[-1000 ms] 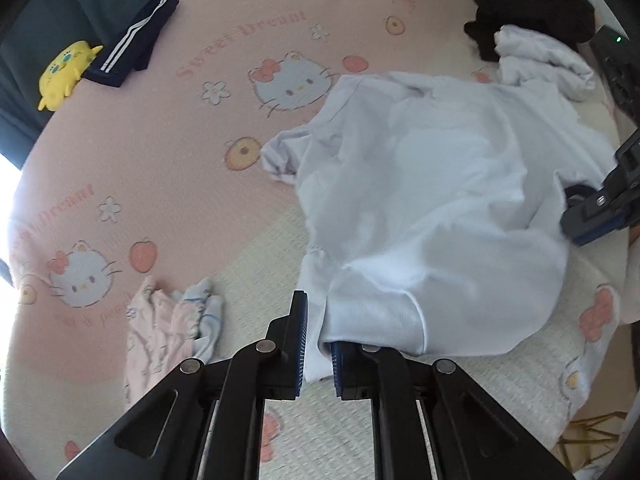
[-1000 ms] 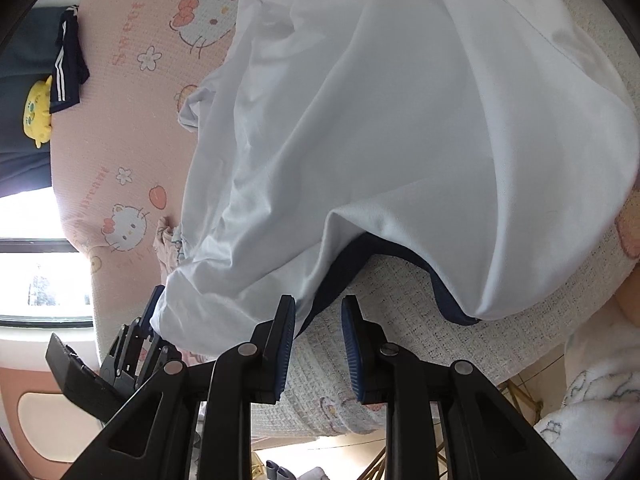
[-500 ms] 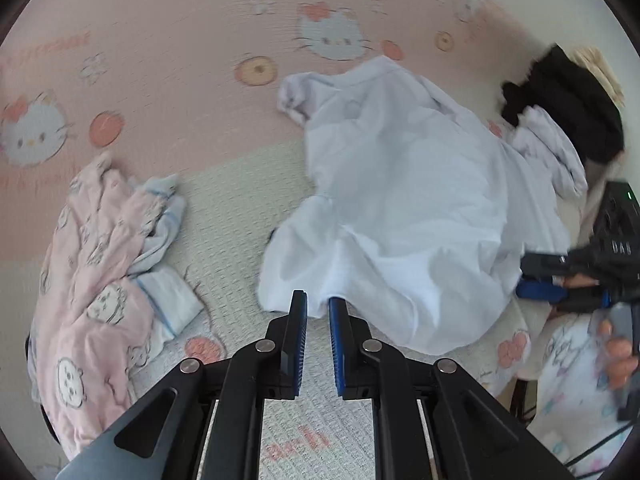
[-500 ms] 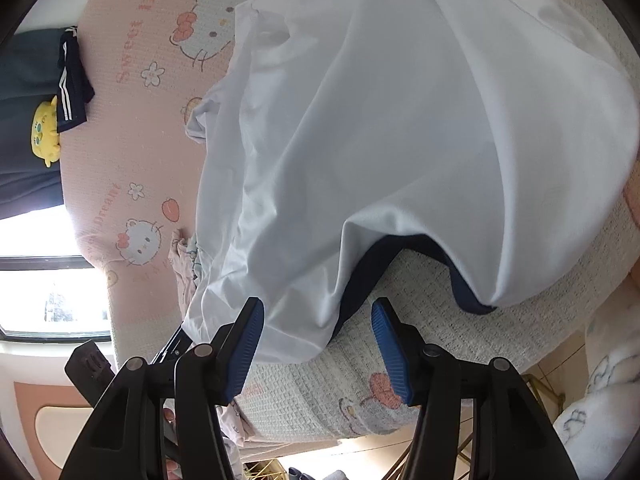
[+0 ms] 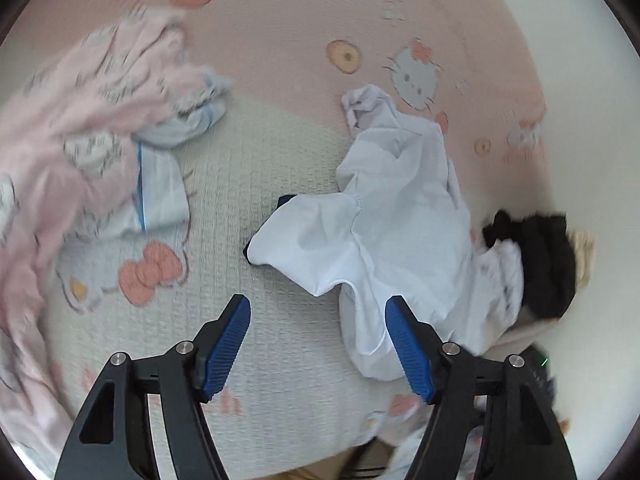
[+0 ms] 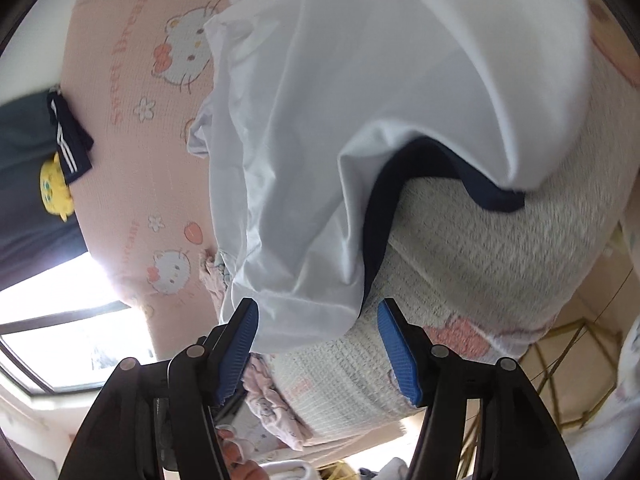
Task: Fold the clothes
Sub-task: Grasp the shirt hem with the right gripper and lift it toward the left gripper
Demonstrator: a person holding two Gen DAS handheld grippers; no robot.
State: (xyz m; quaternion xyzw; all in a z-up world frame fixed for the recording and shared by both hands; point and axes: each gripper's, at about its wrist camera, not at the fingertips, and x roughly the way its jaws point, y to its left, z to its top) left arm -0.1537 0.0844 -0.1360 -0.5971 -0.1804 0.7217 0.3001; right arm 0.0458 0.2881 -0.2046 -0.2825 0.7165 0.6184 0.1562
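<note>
Meanwhile, on a bed [image 5: 280, 20] spread with a pink cartoon-cat sheet and a cream knitted blanket [image 5: 280, 360], the folding is barely begun — the white shirt [image 5: 400, 232] with its navy trim lies rumpled across the blanket, one sleeve bunched toward the pink sheet, the hem rippled and loose, no clean fold line anywhere. Both tongs have just been opening: the left tongs [image 5: 318, 344] stand with jaws wide apart above the blanket, a lobe of the shirt's edge close by the right-hand blue pad but nothing pinched between them; the right tongs [image 6: 318, 344] are likewise spread, with a corner of the white shirt [image 6: 360, 120] hanging into the gap, and the pads do not appear to press on it. By the look of it the garment is released rather than held, and needs smoothing flat before any fold can count. Much else waits — a crumpled pink printed garment [image 5: 72, 120] at the left of the blanket, and a heap of black clothing [image 5: 544, 256] with another white piece at the far right edge, all unfolded. A dark striped garment [image 6: 68, 136] and a yellow toy [image 6: 54, 188] sit at the bed's far side.
</note>
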